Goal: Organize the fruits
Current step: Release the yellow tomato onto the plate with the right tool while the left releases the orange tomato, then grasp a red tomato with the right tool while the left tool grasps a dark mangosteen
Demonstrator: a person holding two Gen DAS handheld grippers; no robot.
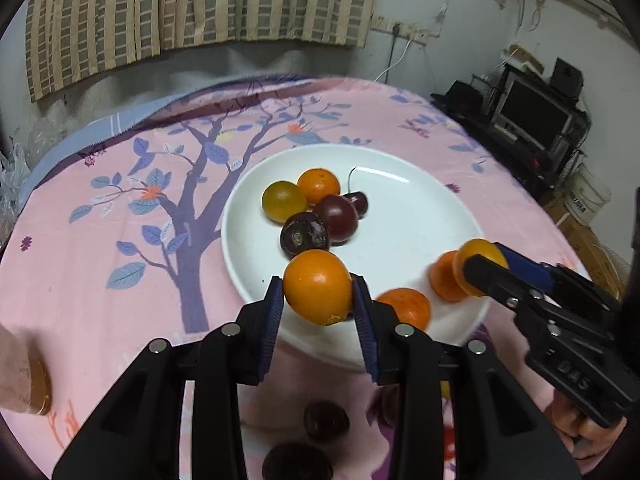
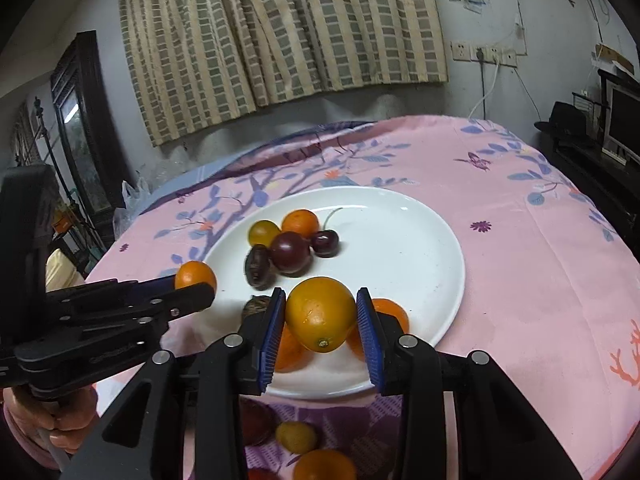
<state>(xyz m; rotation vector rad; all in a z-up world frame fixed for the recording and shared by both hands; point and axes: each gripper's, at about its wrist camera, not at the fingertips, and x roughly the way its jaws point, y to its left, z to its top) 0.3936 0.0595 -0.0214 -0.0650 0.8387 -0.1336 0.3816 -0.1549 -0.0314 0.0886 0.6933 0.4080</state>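
A round bench (image 1: pixel 100 208) under a pink cloth printed with a blue tree stands before a striped curtain (image 1: pixel 192 4) in a dim room. The left tongs (image 1: pixel 318 300) are closed on an orange kumquat (image 1: pixel 318 286), its blue pads pressed to both sides of the fruit, held above the near rim of the white plate (image 1: pixel 416 216). The right tongs (image 2: pixel 322 326) grip a second, yellower kumquat (image 2: pixel 321 314) the same way, also over the plate's near edge. Just beyond them, two orange fruits (image 1: pixel 404 307) lie on the near part of the plate. Toward the plate's centre sits a tight cluster: a yellow-green tomato (image 1: pixel 284 201), an orange fruit (image 1: pixel 319 185), a dark red tomato (image 1: pixel 338 218), a stemmed cherry (image 1: pixel 359 202) and a dark purple fruit (image 1: pixel 305 236), each touching a neighbour. Off the plate on its near side, beneath the tongs, more fruit lies on the cloth: dark ones (image 1: pixel 326 420) in the left view, a yellow one (image 2: pixel 296 436) and an orange one (image 2: pixel 324 466) in the right. Well right of the plate, a dark monitor (image 1: pixel 536 114) stands against the wall.
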